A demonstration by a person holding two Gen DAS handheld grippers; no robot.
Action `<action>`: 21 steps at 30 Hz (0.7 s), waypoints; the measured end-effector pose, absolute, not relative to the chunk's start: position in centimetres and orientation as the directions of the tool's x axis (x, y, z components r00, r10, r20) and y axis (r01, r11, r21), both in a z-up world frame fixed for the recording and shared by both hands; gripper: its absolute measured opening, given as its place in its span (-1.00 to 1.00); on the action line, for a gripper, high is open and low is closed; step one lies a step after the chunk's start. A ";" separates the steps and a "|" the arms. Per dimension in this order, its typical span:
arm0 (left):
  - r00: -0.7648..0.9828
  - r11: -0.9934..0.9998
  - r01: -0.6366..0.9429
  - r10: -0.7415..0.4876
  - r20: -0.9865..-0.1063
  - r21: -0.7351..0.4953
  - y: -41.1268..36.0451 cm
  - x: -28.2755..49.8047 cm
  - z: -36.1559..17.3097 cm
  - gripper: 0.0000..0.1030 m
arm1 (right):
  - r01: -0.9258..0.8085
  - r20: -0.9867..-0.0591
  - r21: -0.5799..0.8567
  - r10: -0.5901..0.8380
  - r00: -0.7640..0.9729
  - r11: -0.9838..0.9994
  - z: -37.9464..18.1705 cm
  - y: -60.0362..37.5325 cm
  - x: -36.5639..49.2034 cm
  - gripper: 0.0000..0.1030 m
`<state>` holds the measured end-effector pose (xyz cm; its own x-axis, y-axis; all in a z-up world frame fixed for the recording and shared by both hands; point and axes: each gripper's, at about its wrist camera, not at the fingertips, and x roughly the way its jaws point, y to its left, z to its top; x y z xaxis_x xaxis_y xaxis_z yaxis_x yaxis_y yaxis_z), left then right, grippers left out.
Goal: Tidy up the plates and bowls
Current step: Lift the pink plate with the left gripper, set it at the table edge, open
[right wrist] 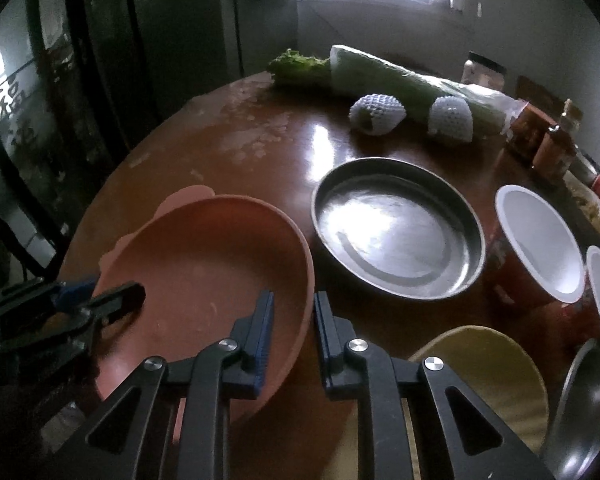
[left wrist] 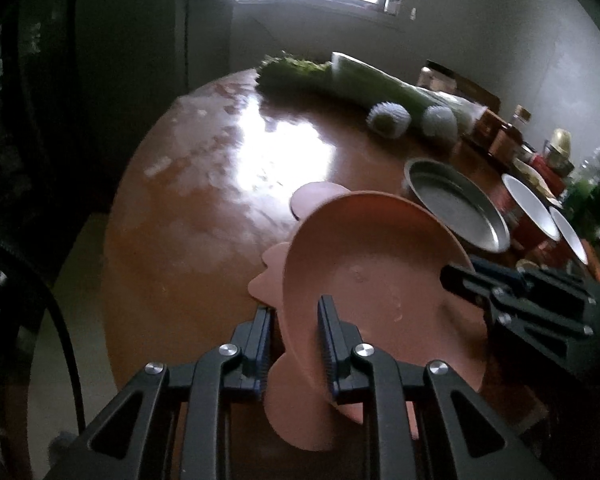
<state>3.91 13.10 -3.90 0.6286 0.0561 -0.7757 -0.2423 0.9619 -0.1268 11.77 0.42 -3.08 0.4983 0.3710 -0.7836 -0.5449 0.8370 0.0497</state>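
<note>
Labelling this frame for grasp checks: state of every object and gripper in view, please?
Pink plastic plate with scalloped edge: tilted, rim clamped on two sides.
Left gripper: shut on pink plate's rim.
Right gripper: shut on pink plate's rim.
Round steel pan: flat on brown table, empty.
Two white-lined red bowls: upright, empty.
Yellow plate: on table, empty, partly hidden by the right gripper.

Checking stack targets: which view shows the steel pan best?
Right wrist view: the steel pan sits whole, rim and base visible, beside the pink plate. Left wrist view shows it smaller, foreshortened, near the frame's right.
</note>
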 end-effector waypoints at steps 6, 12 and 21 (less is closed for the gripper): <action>0.618 0.952 -0.278 0.076 -0.783 -0.127 15.4 6.1 -4.2 -0.56 | -0.513 -0.787 0.086 0.374 0.491 0.854 -3.4 2.1 12.8 -0.60; 0.618 0.951 -0.278 0.069 -0.783 -0.136 16.6 8.0 -4.4 -0.56 | -0.486 -0.783 0.127 0.388 0.486 0.865 -3.4 2.4 13.8 -0.60; 0.618 0.945 -0.279 0.043 -0.785 -0.168 17.9 10.0 -4.3 -0.54 | -0.474 -0.779 0.179 0.418 0.467 0.862 -3.6 2.5 13.8 -0.58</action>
<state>9.99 17.95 -4.31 0.6180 0.0430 -0.7850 -0.2792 0.9454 -0.1680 13.85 2.48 -3.62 0.4667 0.4178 -0.7795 -0.4737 0.8624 0.1786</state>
